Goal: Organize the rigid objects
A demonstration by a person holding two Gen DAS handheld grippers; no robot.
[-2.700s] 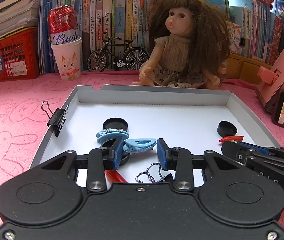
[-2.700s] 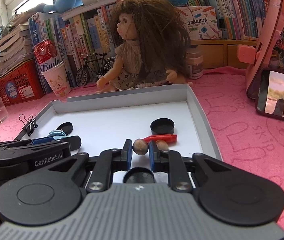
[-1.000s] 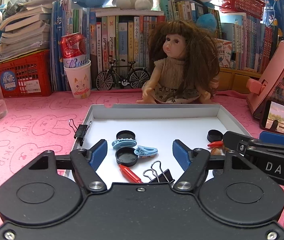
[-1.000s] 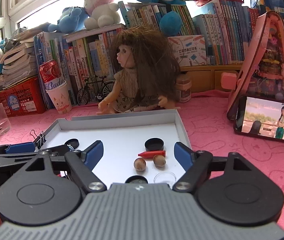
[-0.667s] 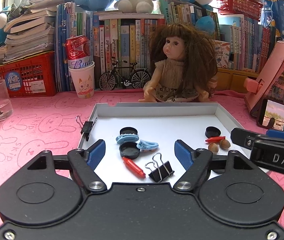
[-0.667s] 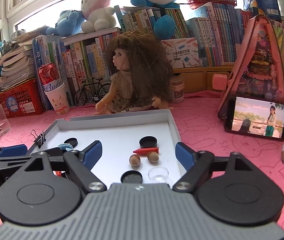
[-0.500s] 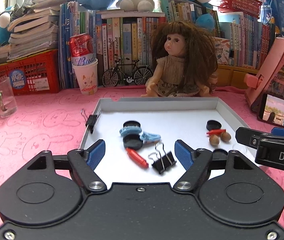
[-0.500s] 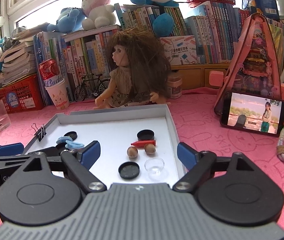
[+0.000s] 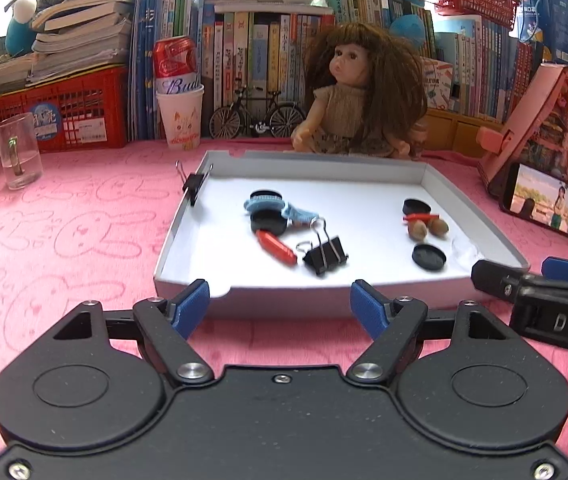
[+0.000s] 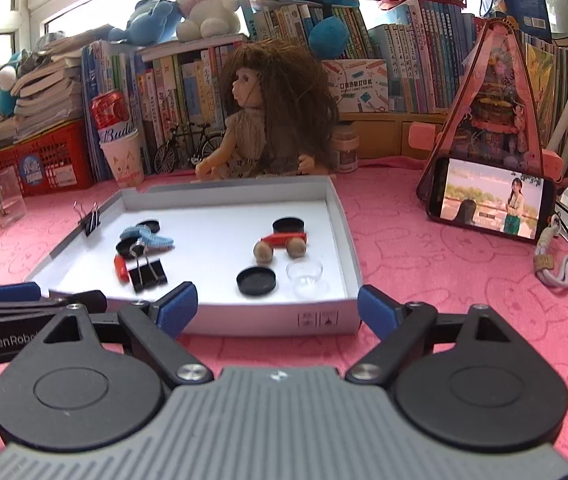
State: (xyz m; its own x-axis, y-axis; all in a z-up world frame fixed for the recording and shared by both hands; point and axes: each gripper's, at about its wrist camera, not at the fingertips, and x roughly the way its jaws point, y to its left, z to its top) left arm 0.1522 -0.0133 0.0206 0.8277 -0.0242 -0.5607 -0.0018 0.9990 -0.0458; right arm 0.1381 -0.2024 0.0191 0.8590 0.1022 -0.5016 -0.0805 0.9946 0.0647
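Note:
A shallow white tray (image 9: 316, 162) lies on the pink cloth and holds small items. On its left side are two blue hair clips (image 9: 263, 202), a black cap (image 9: 267, 222), a red crayon-like stick (image 9: 275, 246) and a black binder clip (image 9: 326, 256). On its right side are two nuts (image 10: 263, 254), a red piece (image 10: 284, 238), black caps (image 10: 255, 278) and a clear cap (image 10: 304, 272). Another binder clip (image 9: 193, 184) is pinched on the left rim. My left gripper (image 9: 279, 300) and right gripper (image 10: 275, 304) are both open and empty, just short of the tray's near wall.
A doll (image 9: 360, 92) sits behind the tray, before a row of books. A glass (image 9: 17, 152), a paper cup with a can (image 9: 179, 116) and a red basket (image 9: 55, 120) stand at the left. A phone (image 10: 488, 204) and a lanyard (image 10: 564, 272) lie at the right.
Both grippers have drawn back out of the tray to its near wall. Their jaws stand wider; the right one let go of a nut, which now lies in the tray.

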